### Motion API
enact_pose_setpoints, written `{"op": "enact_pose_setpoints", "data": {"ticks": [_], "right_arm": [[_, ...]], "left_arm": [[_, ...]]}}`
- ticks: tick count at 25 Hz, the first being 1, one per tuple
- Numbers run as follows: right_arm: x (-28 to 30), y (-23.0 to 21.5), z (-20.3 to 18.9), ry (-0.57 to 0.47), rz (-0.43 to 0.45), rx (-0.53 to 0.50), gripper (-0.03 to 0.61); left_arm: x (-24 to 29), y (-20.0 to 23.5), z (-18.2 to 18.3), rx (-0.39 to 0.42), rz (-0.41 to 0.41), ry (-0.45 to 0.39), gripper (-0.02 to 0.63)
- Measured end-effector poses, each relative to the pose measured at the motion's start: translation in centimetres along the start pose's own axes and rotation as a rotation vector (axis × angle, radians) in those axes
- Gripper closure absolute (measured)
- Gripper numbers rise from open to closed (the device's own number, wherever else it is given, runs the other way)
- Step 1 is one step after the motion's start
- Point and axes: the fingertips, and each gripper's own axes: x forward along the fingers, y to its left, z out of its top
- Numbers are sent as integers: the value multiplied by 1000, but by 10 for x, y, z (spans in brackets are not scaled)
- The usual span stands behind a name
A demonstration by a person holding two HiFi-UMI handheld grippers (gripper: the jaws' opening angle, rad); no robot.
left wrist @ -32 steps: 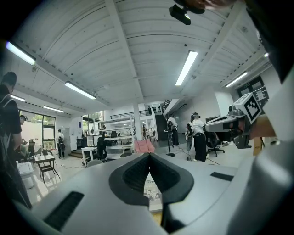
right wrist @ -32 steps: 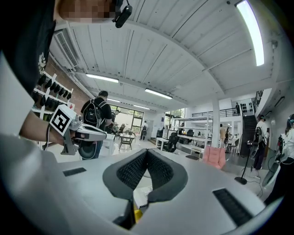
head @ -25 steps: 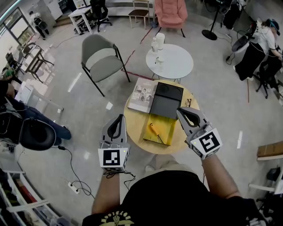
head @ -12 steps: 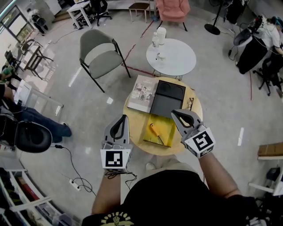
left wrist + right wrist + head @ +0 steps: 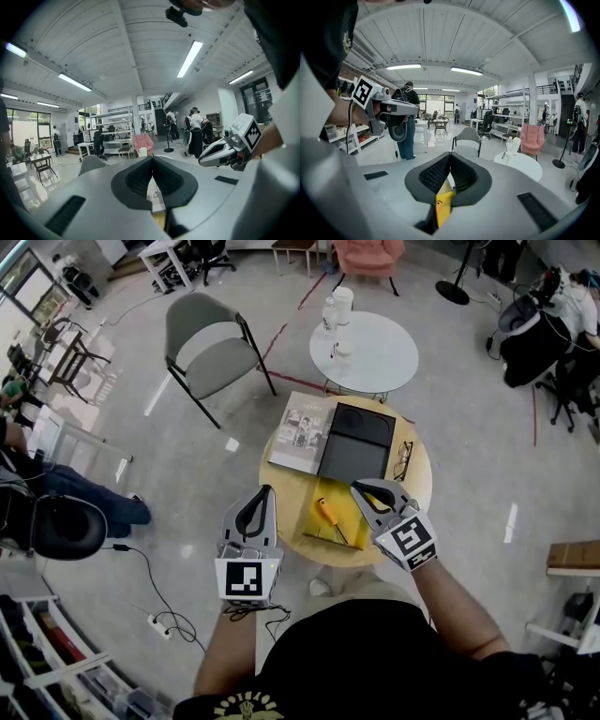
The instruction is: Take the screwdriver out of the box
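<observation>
Both grippers have their jaws pressed together with nothing between the pads. The left gripper (image 5: 265, 490) hangs at the near-left edge of the round wooden table (image 5: 419, 491), while the right gripper (image 5: 358, 489) is over the table's near side, its tips just above the right edge of the open yellow box (image 5: 317, 532). The screwdriver (image 5: 328, 518) lies aslant inside that box — orange handle toward the far left, shaft toward the near right — touched by neither gripper. Beyond the box lie a black case (image 5: 354, 442), a magazine (image 5: 302, 432) to its left and a pair of glasses (image 5: 403, 461) to its right.
</observation>
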Motion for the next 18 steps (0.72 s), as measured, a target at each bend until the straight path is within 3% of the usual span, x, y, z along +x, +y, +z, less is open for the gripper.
{"op": "enact_pose_setpoints", "data": {"ticks": [18], "right_arm": [[48, 17, -109, 208, 89, 74, 528]], "left_arm": [[2, 2, -13, 3, 11, 33, 600]]}}
